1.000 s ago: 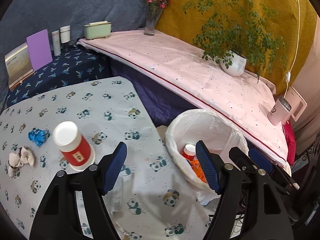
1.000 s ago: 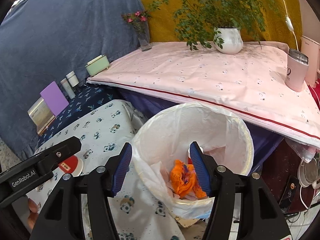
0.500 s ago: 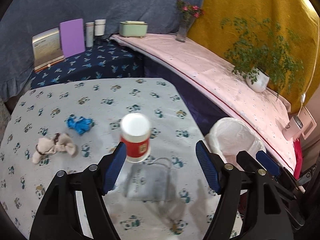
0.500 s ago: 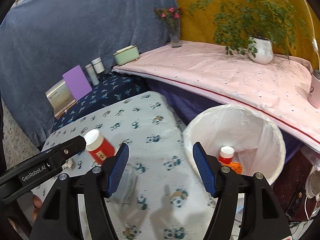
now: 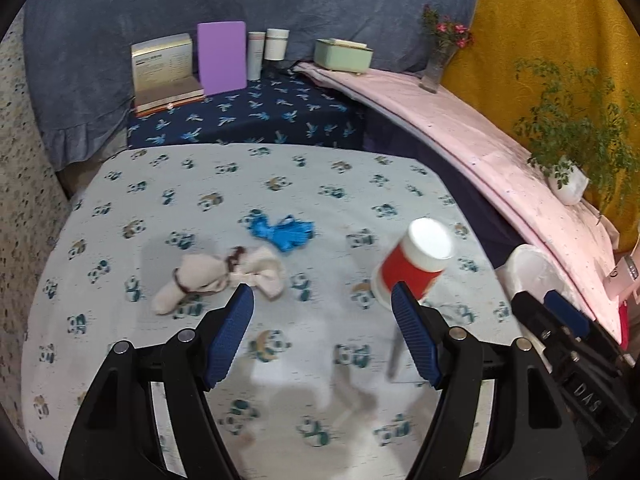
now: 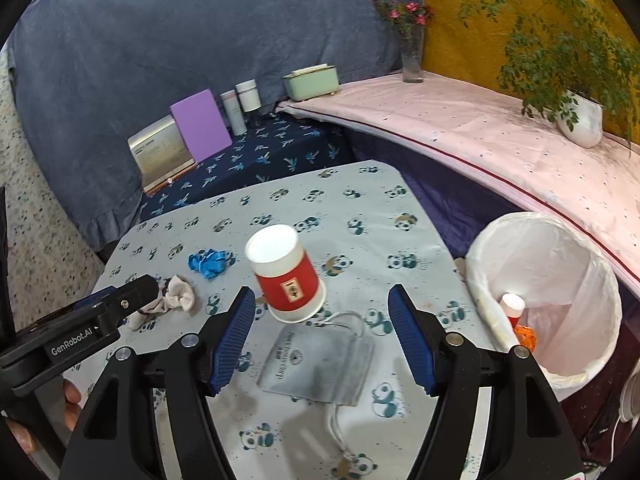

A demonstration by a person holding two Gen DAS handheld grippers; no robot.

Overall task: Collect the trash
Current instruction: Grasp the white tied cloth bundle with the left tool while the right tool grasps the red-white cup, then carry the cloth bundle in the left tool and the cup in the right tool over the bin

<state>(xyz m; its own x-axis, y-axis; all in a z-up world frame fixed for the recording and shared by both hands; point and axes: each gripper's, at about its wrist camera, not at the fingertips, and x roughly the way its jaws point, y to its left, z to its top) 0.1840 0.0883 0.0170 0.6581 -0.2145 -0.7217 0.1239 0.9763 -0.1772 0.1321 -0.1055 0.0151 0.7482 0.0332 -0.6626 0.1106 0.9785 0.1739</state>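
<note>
Both grippers, left and right, hang with fingers spread and empty. The cup stands upside down mid-surface, left of the bin. Probably light, thin-walled and crushable; pinch gently across its red band.

Both views look forward and down along their own blue-padded fingers, from close above the panda-print table.

The left wrist view faces the table's middle and the blue backdrop; the white-lined bin sits at the frame's right edge.

The right wrist view sits further right, with the bin whole at right and the left gripper entering at lower left.

Both share the red paper cup, the blue scrap and the purple board.
</note>
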